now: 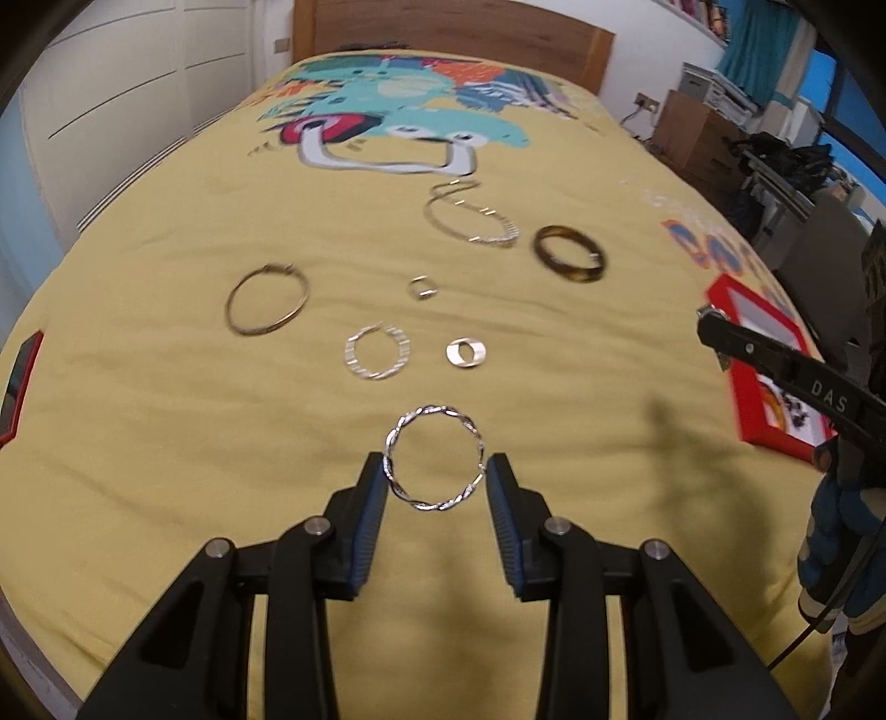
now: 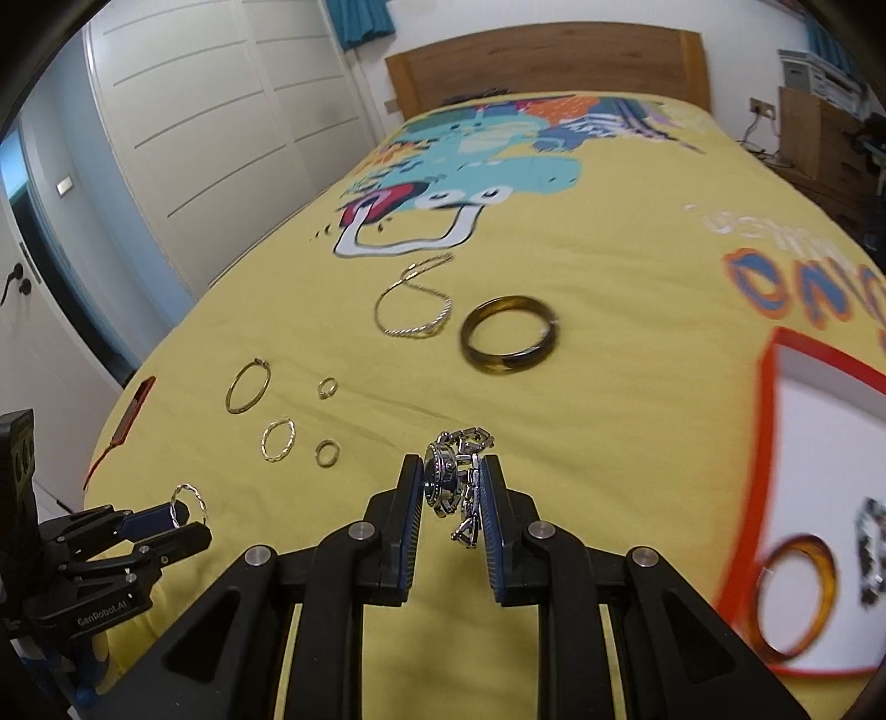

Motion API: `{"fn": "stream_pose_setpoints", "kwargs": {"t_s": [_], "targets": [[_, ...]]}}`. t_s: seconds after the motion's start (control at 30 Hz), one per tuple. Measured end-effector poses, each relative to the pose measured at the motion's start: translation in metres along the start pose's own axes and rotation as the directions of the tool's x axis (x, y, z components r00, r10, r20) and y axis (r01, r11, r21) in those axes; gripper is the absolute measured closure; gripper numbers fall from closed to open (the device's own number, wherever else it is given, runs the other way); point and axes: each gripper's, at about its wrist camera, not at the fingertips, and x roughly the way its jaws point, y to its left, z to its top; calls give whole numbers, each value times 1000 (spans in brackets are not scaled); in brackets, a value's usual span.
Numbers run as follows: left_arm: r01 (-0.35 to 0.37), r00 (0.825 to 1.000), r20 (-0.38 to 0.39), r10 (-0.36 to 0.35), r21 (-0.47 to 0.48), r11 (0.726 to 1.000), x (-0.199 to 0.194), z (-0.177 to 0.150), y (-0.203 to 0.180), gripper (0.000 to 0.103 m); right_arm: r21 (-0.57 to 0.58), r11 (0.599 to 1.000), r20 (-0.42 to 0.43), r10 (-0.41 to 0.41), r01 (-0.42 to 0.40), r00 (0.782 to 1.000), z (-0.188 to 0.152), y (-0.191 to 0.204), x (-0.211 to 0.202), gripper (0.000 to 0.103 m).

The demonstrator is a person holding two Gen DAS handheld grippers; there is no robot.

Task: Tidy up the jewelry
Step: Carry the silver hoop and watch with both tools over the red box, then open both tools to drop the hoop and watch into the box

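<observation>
Bare bedspread (image 2: 637,387) btwn amber bangle (image 2: 509,334) & red tray (image 2: 767,387)

Yellow bedspread (image 1: 166,443) with a colourful cartoon print (image 1: 398,111) filled mid-frame, wooden headboard (image 1: 454,27) sat top centre, white wardrobe doors (image 2: 210,111) stood upper left, cardboard box (image 1: 692,127) upper right.

Yellow bedspread (image 1: 166,443) bearing rings, bangles, perhaps tray (image 2: 819,421).

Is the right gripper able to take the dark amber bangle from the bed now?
Probably not yet. The path to the amber bangle looks free, but the right gripper already has its jaws shut on a silver watch, which it would need to put down first.
</observation>
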Motion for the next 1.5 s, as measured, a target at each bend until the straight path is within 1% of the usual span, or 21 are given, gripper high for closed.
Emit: {"fn": "stream_pose_setpoints", "kwargs": {"t_s": [0.07, 0.23, 0.33, 0.47, 0.57, 0.7, 0.8, 0.9, 1.03, 1.17, 1.27, 1.37, 1.43, 1.5], "targets": [[19, 1000, 4, -19, 16, 1000, -4, 2, -12, 69, 17, 1000, 17, -20, 19, 1000, -4, -11, -17, 83], [93, 996, -2, -94, 70, 993, -4, 10, -59, 69, 56, 995, 46, -88, 86, 995, -14, -50, -54, 83], [138, 990, -8, -139, 128, 982, 1, 21, -99, 69, 87, 986, 57, -145, 140, 988, -17, -86, -75, 83], [198, 980, -23, -197, 185, 963, 14, 38, -150, 69, 118, 972, 58, -211, 203, 976, -16, -133, -89, 83], [234, 972, -37, -232, 247, 940, 31, 53, -198, 69, 134, 960, 47, -253, 245, 966, -12, -170, -91, 83], [265, 964, -67, -257, 320, 910, 55, 63, -259, 69, 137, 952, 13, -278, 274, 960, -7, -209, -80, 83], [285, 958, -96, -269, 354, 891, 76, 70, -293, 69, 144, 948, -15, -285, 284, 958, -3, -237, -67, 83], [285, 958, -118, -260, 375, 882, 99, 76, -319, 69, 141, 948, -39, -282, 285, 959, 1, -256, -55, 83], [263, 964, -150, -221, 393, 881, 130, 81, -336, 69, 112, 952, -74, -277, 284, 958, 5, -273, -38, 83], [233, 969, -176, -174, 412, 881, 156, 76, -341, 69, 67, 956, -113, -276, 284, 955, 9, -283, -27, 83], [218, 973, -167, -159, 433, 875, 160, 74, -346, 69, 19, 957, -138, -284, 289, 949, 12, -284, -18, 83], [206, 976, -161, -149, 438, 875, 163, 74, -347, 68, -21, 958, -167, -285, 285, 944, 11, -284, -11, 83], [192, 979, -151, -137, 460, 867, 163, 73, -349, 67, -54, 955, -180, -297, 292, 938, 10, -282, -8, 82], [179, 982, -144, -125, 476, 861, 164, 71, -351, 67, -70, 954, -182, -298, 290, 937, 9, -281, -7, 83]]}}
